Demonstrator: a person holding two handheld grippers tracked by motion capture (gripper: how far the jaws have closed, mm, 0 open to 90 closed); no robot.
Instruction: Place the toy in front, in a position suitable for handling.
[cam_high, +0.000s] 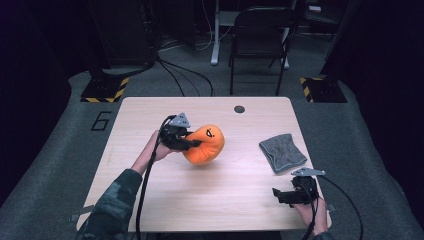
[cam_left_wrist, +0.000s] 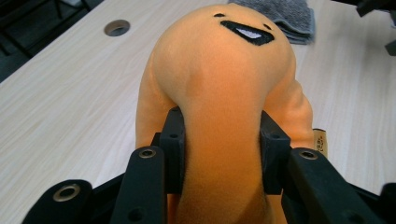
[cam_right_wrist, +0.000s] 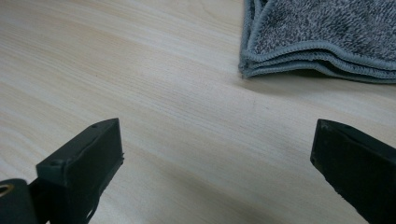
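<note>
An orange plush toy (cam_high: 205, 145) with a black smiling face sits near the middle of the wooden table (cam_high: 165, 195). My left gripper (cam_high: 192, 143) is shut on it from the left, and its pads squeeze the soft body (cam_left_wrist: 224, 154) on both sides. The toy's face (cam_left_wrist: 247, 31) points away from that gripper's camera. My right gripper (cam_high: 276, 194) rests at the table's near right corner, held by a hand, jaws wide apart over bare wood (cam_right_wrist: 210, 154) with nothing between them.
A folded grey towel (cam_high: 282, 151) lies on the right side of the table, just beyond the right gripper (cam_right_wrist: 322, 37). A round cable hole (cam_high: 239, 109) sits near the far edge. A black chair (cam_high: 260, 40) stands behind the table.
</note>
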